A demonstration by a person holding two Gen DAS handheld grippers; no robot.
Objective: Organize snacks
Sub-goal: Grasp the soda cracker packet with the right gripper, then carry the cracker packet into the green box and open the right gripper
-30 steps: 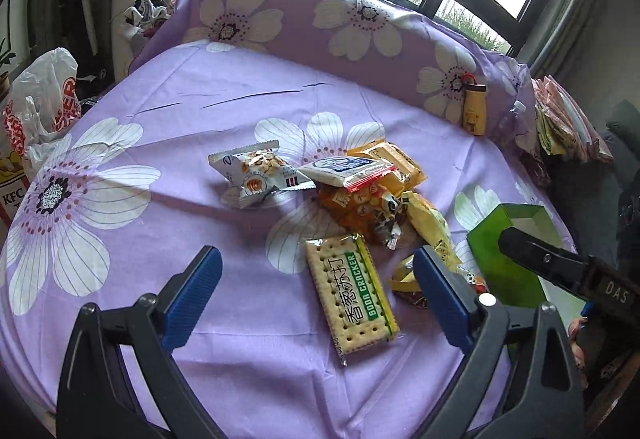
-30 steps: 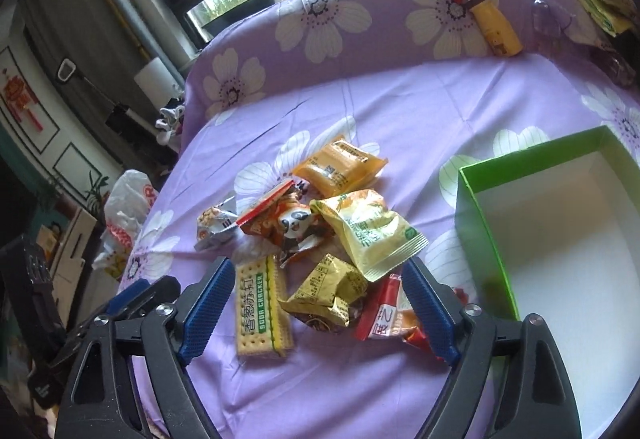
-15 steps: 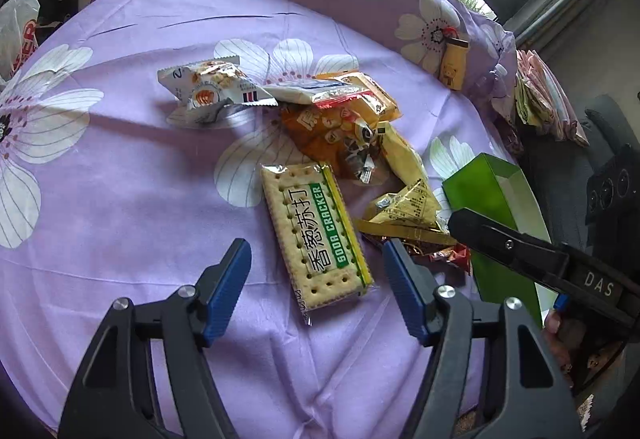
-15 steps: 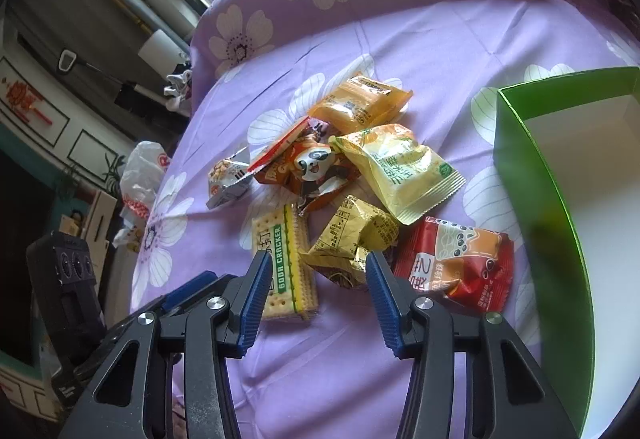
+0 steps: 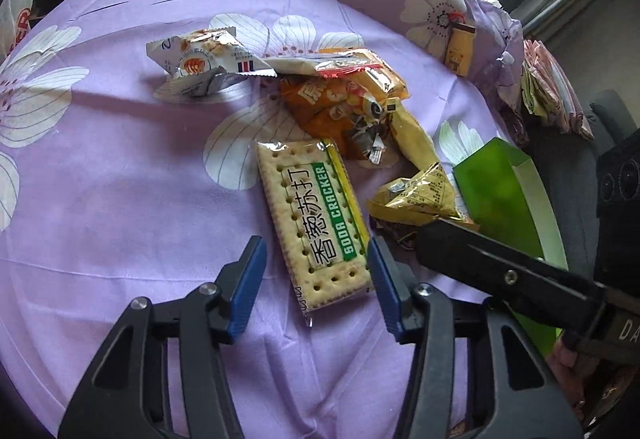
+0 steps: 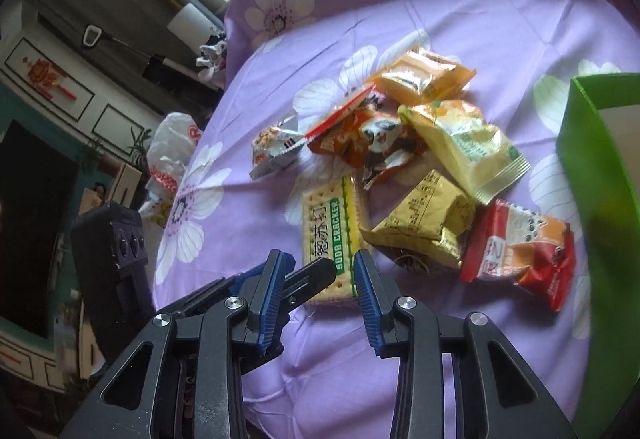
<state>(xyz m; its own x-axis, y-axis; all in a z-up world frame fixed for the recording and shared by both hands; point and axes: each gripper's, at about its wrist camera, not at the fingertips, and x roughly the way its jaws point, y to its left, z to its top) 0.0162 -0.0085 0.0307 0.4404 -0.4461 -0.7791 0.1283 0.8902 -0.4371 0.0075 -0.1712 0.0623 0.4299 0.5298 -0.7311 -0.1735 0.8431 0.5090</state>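
A soda cracker pack (image 5: 312, 207) (image 6: 328, 223) lies flat at the near edge of a snack pile. My left gripper (image 5: 314, 271) is closing with the pack's near end between its jaws. The right pad touches its edge and the left pad stands apart. My right gripper (image 6: 320, 267) hovers just above, jaws drawn narrow and gripping nothing. One of its fingers (image 5: 480, 259) reaches over a gold packet (image 5: 420, 195) (image 6: 424, 223). A red packet (image 6: 520, 251) and a yellow-green bag (image 6: 468, 147) lie beside an open green box (image 5: 496, 195) (image 6: 588, 167).
A purple flowered cloth (image 5: 120, 199) covers the round table. Farther back lie a panda packet (image 6: 372, 143), an orange packet (image 6: 424, 77) and a white packet (image 5: 204, 55). A yellow bottle (image 5: 458, 51) rests on the far cloth. More packets (image 5: 552, 91) are stacked at right.
Both grippers have come down toward the pile and their jaws have narrowed. The cracker pack's end now lies between the left jaws. The right gripper's finger has slid in beside it.
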